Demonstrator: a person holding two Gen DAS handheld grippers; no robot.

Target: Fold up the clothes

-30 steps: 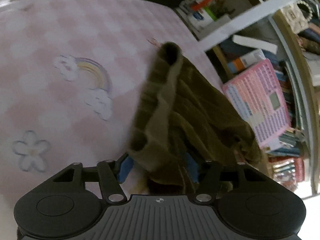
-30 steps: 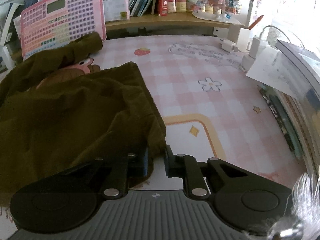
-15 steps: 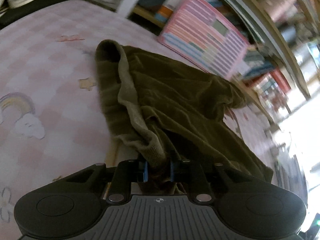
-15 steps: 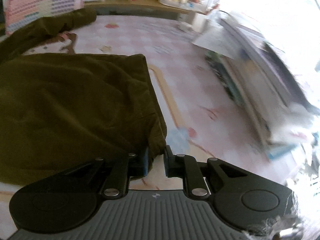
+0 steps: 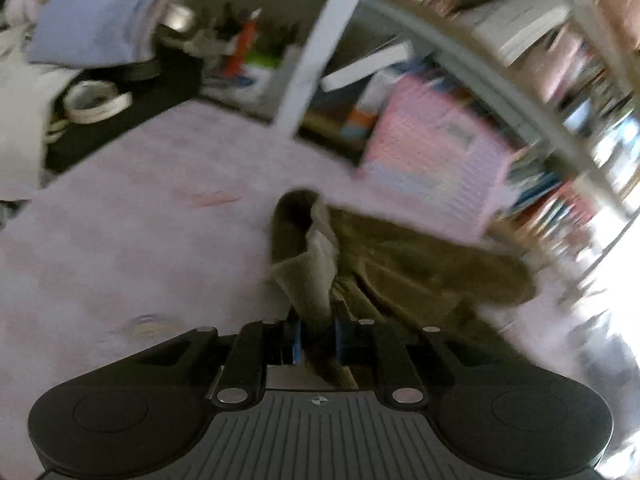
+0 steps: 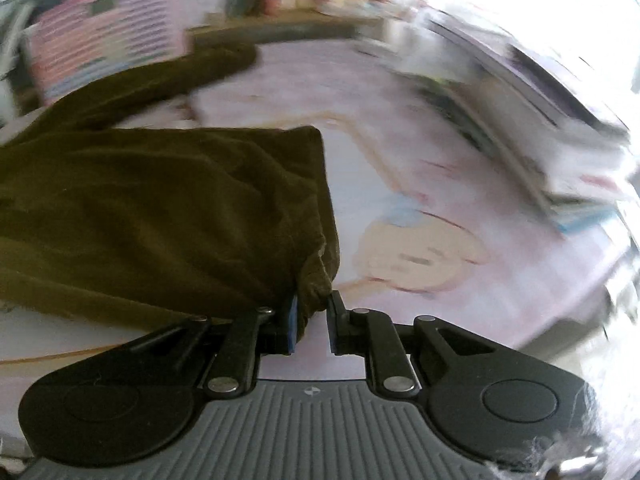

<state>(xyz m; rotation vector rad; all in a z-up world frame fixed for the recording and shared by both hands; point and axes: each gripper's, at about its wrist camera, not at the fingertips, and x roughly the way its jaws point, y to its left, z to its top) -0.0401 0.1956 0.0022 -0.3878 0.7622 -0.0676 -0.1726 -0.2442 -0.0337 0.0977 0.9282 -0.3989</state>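
An olive-brown garment (image 6: 160, 216) is being held at two points above the pink patterned surface (image 5: 120, 240); its ribbed hem is being clamped between the left tongs (image 5: 318, 334), while a bunched corner is being pinched by the right tongs (image 6: 312, 320); the cloth's long axis is being stretched forward and leftward from the right tongs, toward the shelving (image 5: 460, 64); blur is obscuring finer detail.

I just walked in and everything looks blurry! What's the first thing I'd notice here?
The big olive-green garment, spread over the pink patterned table cover. The left gripper pinches its ribbed hem and the right gripper pinches a corner. Behind it a pink chart board leans against the crowded bookshelves.
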